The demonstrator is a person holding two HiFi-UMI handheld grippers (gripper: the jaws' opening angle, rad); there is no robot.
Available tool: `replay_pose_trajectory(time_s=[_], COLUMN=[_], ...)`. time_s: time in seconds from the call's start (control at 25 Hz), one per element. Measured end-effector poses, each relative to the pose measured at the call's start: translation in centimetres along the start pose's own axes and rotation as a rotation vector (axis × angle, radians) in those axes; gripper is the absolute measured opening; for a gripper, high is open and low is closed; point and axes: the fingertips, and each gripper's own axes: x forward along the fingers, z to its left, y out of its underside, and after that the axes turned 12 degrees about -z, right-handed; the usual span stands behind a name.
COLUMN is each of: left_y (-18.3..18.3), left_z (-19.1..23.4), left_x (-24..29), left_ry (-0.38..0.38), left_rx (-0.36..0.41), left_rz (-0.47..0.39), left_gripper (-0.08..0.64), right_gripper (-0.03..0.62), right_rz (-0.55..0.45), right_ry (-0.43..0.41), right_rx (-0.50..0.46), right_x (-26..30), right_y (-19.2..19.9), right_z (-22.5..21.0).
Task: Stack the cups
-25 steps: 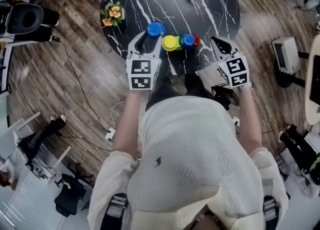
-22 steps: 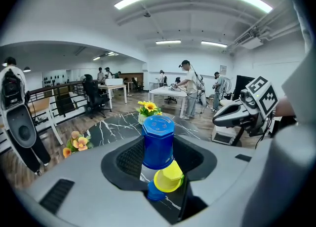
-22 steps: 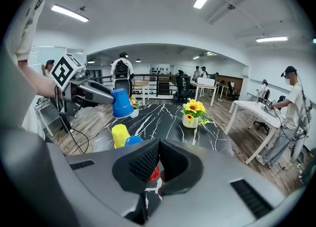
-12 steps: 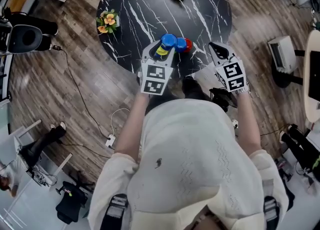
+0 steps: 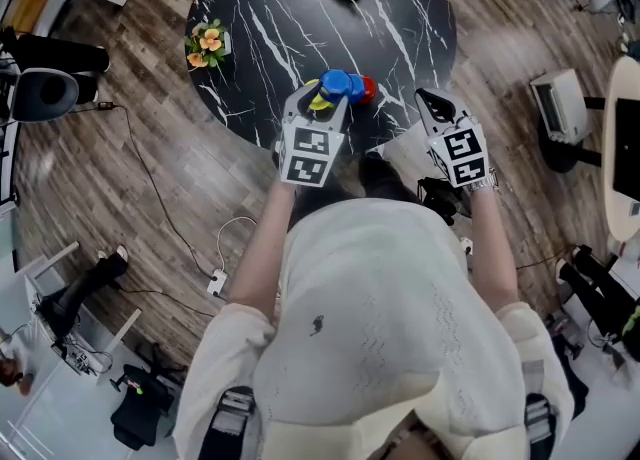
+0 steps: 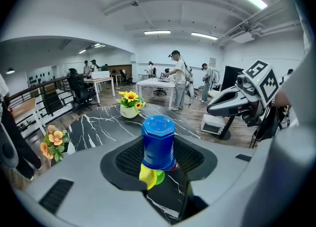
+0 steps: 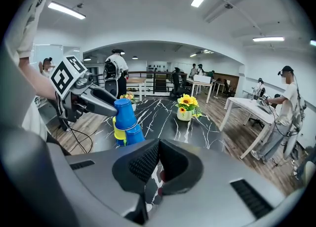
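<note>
My left gripper (image 5: 322, 100) clasps the blue cup (image 6: 158, 142) upright, directly above the yellow cup (image 6: 147, 176) at the table's (image 5: 300, 18) near edge; my right gripper (image 5: 424, 100) is closed and empty.

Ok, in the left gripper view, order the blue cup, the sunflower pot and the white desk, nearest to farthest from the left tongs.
1. Blue cup, held between the left tongs, centre.
2. Sunflower pot, on the black table beyond, slightly left.
3. White desk, across the floor behind the pot.

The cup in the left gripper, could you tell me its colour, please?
The cup is blue; the left gripper view shows it best.
</note>
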Motion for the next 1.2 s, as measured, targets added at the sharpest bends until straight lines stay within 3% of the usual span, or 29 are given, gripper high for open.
replay_pose_trajectory(time_s=[0.28, 0.56, 0.64, 0.76, 0.96, 1.2], left_y=[0.2, -0.2, -0.8, -1.6, -2.3, -6.2], left_z=[-0.1, 0.6, 1.7, 4.1, 7.0, 9.6], left_x=[0.1, -1.5, -2.7, -4.6, -7.0, -8.8], left_ry=[0.003, -0.025, -0.08, -0.185, -0.266, -0.307], left_rx=[0.003, -0.049, -0.067, -0.102, -0.12, -0.087], left_rz=[-0.016, -0.073, -0.121, -0.195, -0.244, -0.338], left_gripper=[0.21, 0.245, 0.189, 0.028, 0.021, 0.021], right_gripper=[0.009, 0.009, 0.008, 0.008, 0.008, 0.006], right_rz=[-0.01, -0.111, -0.137, -0.199, -0.297, -0.358], right_ry=[-0.013, -0.039, -0.041, -0.034, -0.025, -0.023], right_rx=[0.004, 0.105, 0.116, 0.169, 0.278, 0.25], right_x=[0.3, 1.2, 1.5, 1.8, 2.1, 2.1], right_y=[-0.3, -3.1, -4.0, -5.6, -8.1, -11.9], right_z=[0.2, 0.9, 1.1, 0.8, 0.7, 0.4])
